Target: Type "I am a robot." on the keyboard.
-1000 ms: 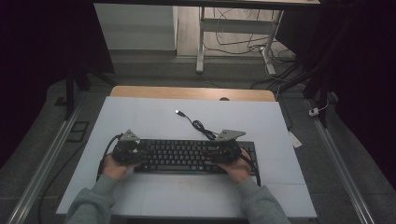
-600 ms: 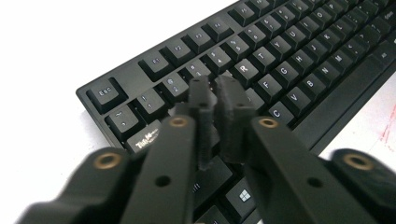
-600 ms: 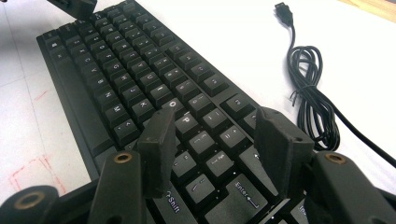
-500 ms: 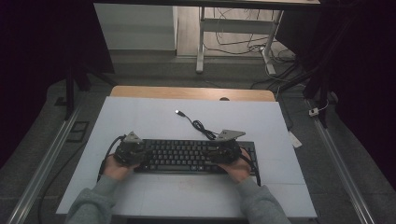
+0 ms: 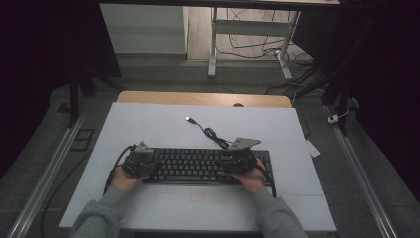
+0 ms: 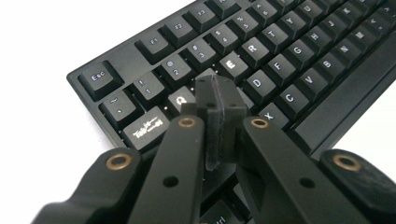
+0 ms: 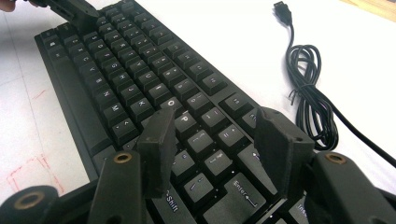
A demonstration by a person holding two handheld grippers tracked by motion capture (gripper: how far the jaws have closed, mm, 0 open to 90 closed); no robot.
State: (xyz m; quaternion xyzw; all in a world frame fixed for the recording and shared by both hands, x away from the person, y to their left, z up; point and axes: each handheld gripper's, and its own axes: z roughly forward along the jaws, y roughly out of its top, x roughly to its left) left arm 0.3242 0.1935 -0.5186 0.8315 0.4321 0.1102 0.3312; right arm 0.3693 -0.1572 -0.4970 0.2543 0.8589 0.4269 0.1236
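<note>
Here we have our left gripper (image 6: 219,126) pressed together over the keyboard (image 5: 198,166) near its W key (image 6: 205,77), nothing between; our right gripper (image 7: 215,149) stands apart above Enter; typing seems barely begun.

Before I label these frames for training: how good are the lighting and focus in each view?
High view: dim, surroundings nearly black, keyboard legends unreadable. Left gripper view: white table blown out, near jaws soft, keys sharp. Right gripper view: bright, cable crisp, far keys blurred.

Left claw (image 6: 215,116) shut, right claw (image 7: 219,144) open.
</note>
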